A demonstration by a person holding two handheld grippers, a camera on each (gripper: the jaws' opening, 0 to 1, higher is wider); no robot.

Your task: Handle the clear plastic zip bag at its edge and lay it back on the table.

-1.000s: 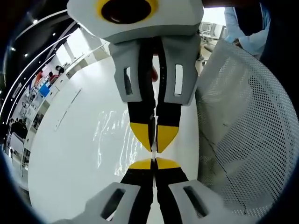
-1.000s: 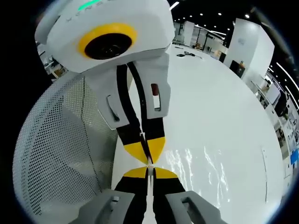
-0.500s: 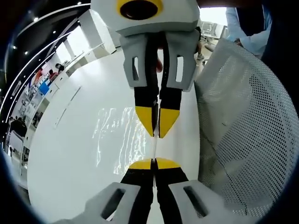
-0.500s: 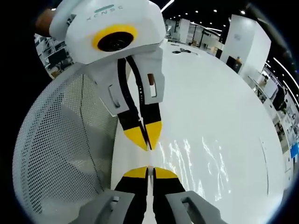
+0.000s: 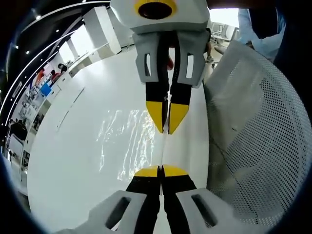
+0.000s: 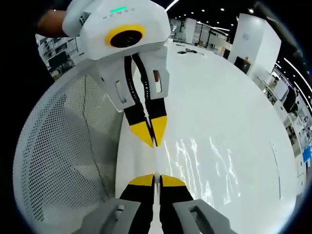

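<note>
In the left gripper view the left hand-held gripper [image 5: 161,171] rises from the bottom with its yellow-tipped jaws pressed together on the edge of the bag [image 5: 127,141]; the right hand-held gripper [image 5: 167,130] points down from the top, its jaws likewise pinched on the same edge, a thin strip of which runs taut between the two pairs of tips; the bag itself is clear and shows as glinting creases over the white table [image 5: 73,146], to the left of the grippers; whether its body lies on the table or hangs just above it I cannot tell; a white mesh basket [image 5: 253,141] stands just right of the grippers, and a person's pale blue sleeve [image 5: 258,34] shows beyond it. In the right gripper view the right hand-held gripper [image 6: 154,177] comes up from the bottom, closed on the bag edge, and the left hand-held gripper [image 6: 153,142] reaches down from the upper left, closed on it as well; the bag [image 6: 204,161] glints to the right over the table [image 6: 234,102], and the basket [image 6: 63,156] is on the left.
</note>
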